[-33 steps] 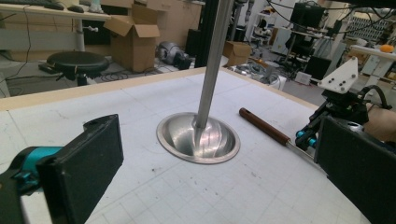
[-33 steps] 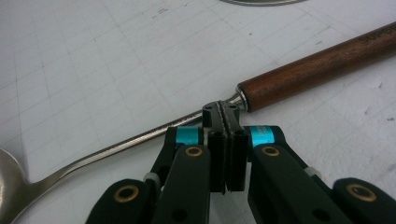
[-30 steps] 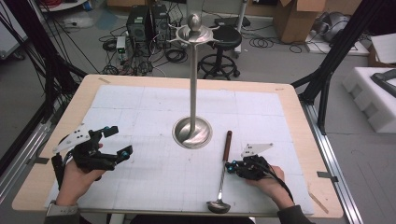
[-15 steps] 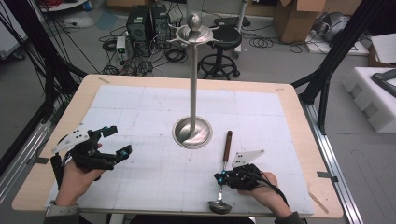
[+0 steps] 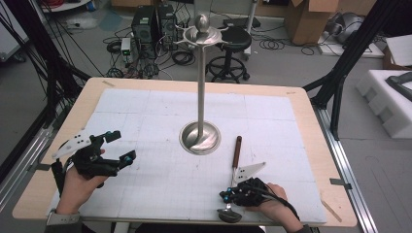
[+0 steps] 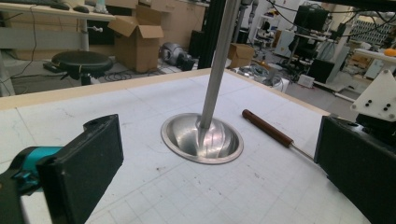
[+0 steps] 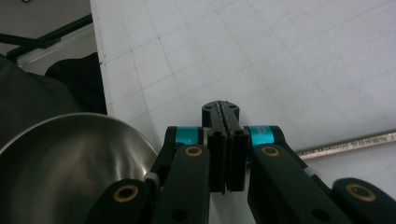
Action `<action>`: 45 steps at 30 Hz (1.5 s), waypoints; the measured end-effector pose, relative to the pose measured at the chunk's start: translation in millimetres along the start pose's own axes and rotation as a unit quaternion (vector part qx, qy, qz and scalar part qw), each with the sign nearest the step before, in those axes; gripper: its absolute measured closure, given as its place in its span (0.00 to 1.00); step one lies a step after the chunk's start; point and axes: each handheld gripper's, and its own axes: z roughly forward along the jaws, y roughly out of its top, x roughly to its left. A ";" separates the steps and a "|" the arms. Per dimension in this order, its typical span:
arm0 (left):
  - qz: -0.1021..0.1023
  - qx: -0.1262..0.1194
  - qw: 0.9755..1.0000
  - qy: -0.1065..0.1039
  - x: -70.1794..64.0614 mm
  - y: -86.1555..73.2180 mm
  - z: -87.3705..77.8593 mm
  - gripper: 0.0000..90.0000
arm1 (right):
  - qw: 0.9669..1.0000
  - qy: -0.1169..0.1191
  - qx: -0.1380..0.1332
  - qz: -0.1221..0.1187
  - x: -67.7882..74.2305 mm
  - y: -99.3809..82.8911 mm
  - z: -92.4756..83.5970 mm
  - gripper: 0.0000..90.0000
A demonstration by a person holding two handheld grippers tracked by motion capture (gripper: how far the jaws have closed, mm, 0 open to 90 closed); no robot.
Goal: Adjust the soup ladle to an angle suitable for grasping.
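Note:
A steel ladle (image 5: 237, 150) with a brown wooden handle lies flat on the white mat, its bowl (image 5: 229, 215) near the front edge. My right gripper (image 5: 226, 195) hovers just over the ladle's thin shaft beside the bowl. In the right gripper view its jaws (image 7: 220, 112) are pressed together with nothing between them, the bowl (image 7: 60, 168) to the left and the shaft (image 7: 345, 142) to the right. My left gripper (image 5: 121, 145) stands open at the table's left, facing the stand; between its wide jaws (image 6: 215, 163) I see the base and the ladle's handle (image 6: 268, 130).
A tall steel stand (image 5: 199, 82) with hooks on top rises from a round base (image 5: 199, 138) at the mat's centre. The wooden table edge (image 5: 311, 145) frames the mat. Boxes, a stool (image 5: 233, 41) and cables lie on the floor beyond.
My right gripper has slid left and toward the front edge, from beside the ladle to over its shaft near the bowl. The ladle and the left gripper have stayed put.

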 end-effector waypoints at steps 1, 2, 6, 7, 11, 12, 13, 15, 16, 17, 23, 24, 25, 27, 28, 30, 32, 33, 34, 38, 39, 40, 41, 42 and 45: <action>0.000 0.000 1.000 0.000 -0.4 -0.1 0.7 0.02 | 1.000 0.000 -0.003 -0.005 0.5 -1.4 -0.8 1.00; 0.001 0.002 1.000 -0.002 -1.2 -0.4 1.8 0.02 | 1.000 -0.010 -0.007 -0.015 3.5 -4.4 -2.7 1.00; 0.002 0.005 1.000 -0.002 -1.1 -0.6 1.9 0.02 | 1.000 -0.020 -0.012 -0.012 7.3 -10.2 -5.9 1.00; 0.001 0.004 1.000 -0.002 -1.2 -0.6 1.8 0.02 | 1.000 -0.021 -0.012 -0.011 7.4 -12.4 -8.3 1.00; 0.000 0.000 1.000 -0.003 -0.9 -0.1 0.8 0.02 | 1.000 -0.017 -0.006 -0.013 2.8 -21.1 -20.0 1.00; 0.000 0.001 1.000 -0.002 -0.9 -0.2 0.8 0.02 | 1.000 -0.016 -0.004 -0.012 1.2 -23.4 -23.1 1.00; 0.001 0.003 1.000 -0.002 -0.8 -0.3 1.0 0.02 | 1.000 -0.016 -0.003 -0.011 -0.8 -25.5 -26.2 1.00; 0.001 0.004 1.000 -0.001 -1.2 -0.6 1.9 0.02 | 1.000 -0.016 -0.002 -0.004 -4.7 -29.6 -32.1 1.00; 0.002 0.005 1.000 -0.002 -1.2 -0.7 2.3 0.02 | 1.000 -0.020 -0.001 -0.002 -8.8 -33.3 -37.4 1.00; 0.002 0.006 1.000 -0.002 -1.4 -1.0 2.7 0.02 | 1.000 -0.020 -0.001 -0.002 -8.8 -33.3 -37.4 1.00; 0.000 0.008 1.000 -0.002 -1.3 -2.0 3.9 0.02 | 0.999 -0.034 0.017 0.011 -22.9 -38.7 -52.8 1.00; 0.000 0.008 1.000 -0.002 -1.3 -2.0 3.9 0.02 | 0.999 -0.035 0.018 0.012 -24.7 -38.8 -54.0 1.00; 0.000 0.007 1.000 -0.002 -1.3 -2.1 4.0 0.02 | 0.999 -0.035 0.018 0.012 -24.7 -38.8 -54.0 1.00; 0.000 0.007 1.000 0.000 -1.0 -2.0 3.7 0.02 | 0.999 -0.034 0.029 0.012 -29.7 -38.4 -57.6 1.00; 0.000 0.007 1.000 0.000 -0.9 -2.0 3.7 0.02 | 0.999 -0.037 0.035 0.006 -31.5 -37.5 -59.2 1.00; -0.001 0.006 1.000 -0.001 -1.1 -1.9 3.6 0.02 | 0.997 -0.045 0.058 0.002 -35.4 -34.0 -63.0 1.00; -0.001 0.005 1.000 -0.001 -1.1 -1.7 3.3 0.02 | 0.997 -0.045 0.067 0.002 -38.8 -32.9 -65.1 1.00; -0.002 0.004 1.000 -0.002 -0.9 -1.7 3.1 0.02 | 0.997 -0.045 0.067 0.002 -38.8 -32.9 -65.1 1.00; -0.001 0.004 1.000 -0.002 -0.7 -1.6 2.8 0.02 | 0.997 -0.046 0.069 0.004 -40.5 -33.0 -66.1 1.00; -0.003 0.004 1.000 -0.002 -0.5 -1.5 2.4 0.02 | 0.997 -0.047 0.058 0.019 -50.3 -37.7 -71.6 1.00; -0.002 0.005 1.000 -0.002 -0.5 -1.7 2.9 0.02 | 0.997 -0.047 0.056 0.026 -51.4 -38.7 -72.5 1.00; -0.001 0.006 1.000 -0.001 -0.5 -1.8 3.2 0.02 | 0.997 -0.044 0.052 0.030 -52.5 -39.3 -72.8 1.00; -0.001 0.006 1.000 -0.001 -0.5 -1.8 3.2 0.02 | 0.997 -0.044 0.052 0.030 -52.5 -39.3 -72.8 1.00; -0.001 0.007 1.000 -0.002 -0.6 -2.1 3.8 0.02 | 0.997 -0.038 0.050 0.033 -54.0 -39.5 -73.2 1.00; -0.003 0.008 1.000 -0.001 -0.6 -2.3 3.9 0.02 | 0.998 -0.032 0.046 0.037 -54.3 -38.2 -74.8 1.00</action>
